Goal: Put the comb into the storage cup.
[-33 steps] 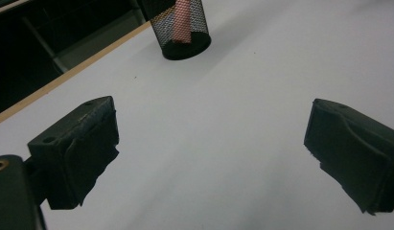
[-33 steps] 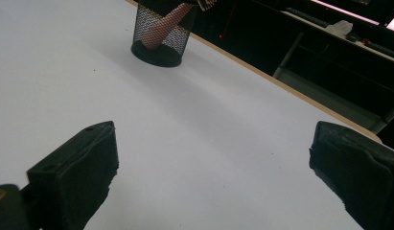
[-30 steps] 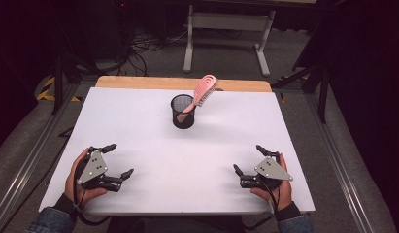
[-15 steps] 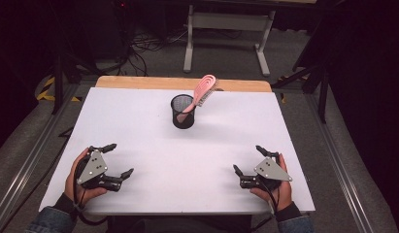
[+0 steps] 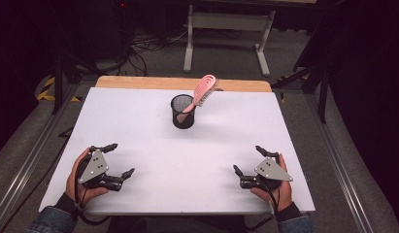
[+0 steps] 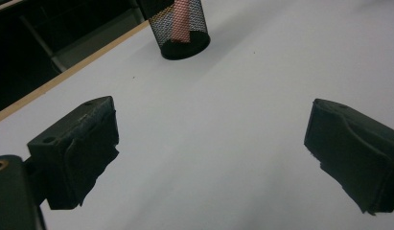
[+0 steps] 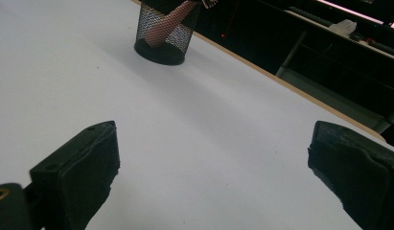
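Note:
A black mesh cup (image 5: 183, 111) stands upright toward the back middle of the white table (image 5: 139, 126). A pink hairbrush (image 5: 203, 91) leans in it, handle down, head up and to the right. The cup (image 6: 181, 26) appears far ahead in the left gripper view, and the cup (image 7: 165, 32) with the pink handle (image 7: 167, 24) in the right gripper view. My left gripper (image 5: 118, 158) rests open at the near left, held by a hand. My right gripper (image 5: 247, 159) rests open at the near right. Nothing lies between either pair of jaws.
A strip of wooden edge (image 5: 139, 82) runs behind the white sheet. Beyond the table stand a grey metal frame (image 5: 226, 29) and cables (image 5: 143, 46) on the floor. Dark stand legs (image 5: 304, 77) rise at the right.

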`<action>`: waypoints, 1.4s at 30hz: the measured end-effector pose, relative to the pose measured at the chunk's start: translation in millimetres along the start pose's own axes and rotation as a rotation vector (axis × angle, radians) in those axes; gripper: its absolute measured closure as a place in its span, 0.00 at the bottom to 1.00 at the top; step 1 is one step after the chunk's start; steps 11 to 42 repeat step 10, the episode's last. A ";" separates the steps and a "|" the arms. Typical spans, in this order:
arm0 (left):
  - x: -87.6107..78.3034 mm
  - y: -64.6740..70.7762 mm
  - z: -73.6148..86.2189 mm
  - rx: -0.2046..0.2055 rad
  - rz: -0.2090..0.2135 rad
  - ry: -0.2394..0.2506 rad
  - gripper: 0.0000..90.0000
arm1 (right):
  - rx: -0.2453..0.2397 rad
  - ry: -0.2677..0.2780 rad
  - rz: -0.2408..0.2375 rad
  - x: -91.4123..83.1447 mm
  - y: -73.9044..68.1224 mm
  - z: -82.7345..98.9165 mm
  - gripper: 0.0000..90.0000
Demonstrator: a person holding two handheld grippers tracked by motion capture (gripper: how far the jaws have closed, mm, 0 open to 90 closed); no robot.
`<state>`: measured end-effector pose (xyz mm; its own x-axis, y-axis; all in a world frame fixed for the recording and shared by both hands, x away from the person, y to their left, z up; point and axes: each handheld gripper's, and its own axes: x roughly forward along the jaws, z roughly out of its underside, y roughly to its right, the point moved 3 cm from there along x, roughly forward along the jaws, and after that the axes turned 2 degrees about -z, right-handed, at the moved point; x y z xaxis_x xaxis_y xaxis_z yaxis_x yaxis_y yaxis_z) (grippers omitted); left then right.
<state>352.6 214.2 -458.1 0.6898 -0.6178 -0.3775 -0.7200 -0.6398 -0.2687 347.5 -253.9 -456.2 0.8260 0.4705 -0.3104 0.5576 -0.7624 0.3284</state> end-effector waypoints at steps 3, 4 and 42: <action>0.2 0.0 0.0 -0.002 -0.001 0.000 0.06 | 0.007 0.005 0.000 -0.5 0.8 0.2 0.05; 0.2 -0.2 0.1 0.002 -0.003 -0.002 0.06 | 0.007 0.004 0.001 -0.5 0.9 0.3 0.05; -0.3 -0.7 0.9 -0.006 -0.010 -0.006 0.06 | 0.007 0.006 -0.003 0.4 0.8 -0.4 0.05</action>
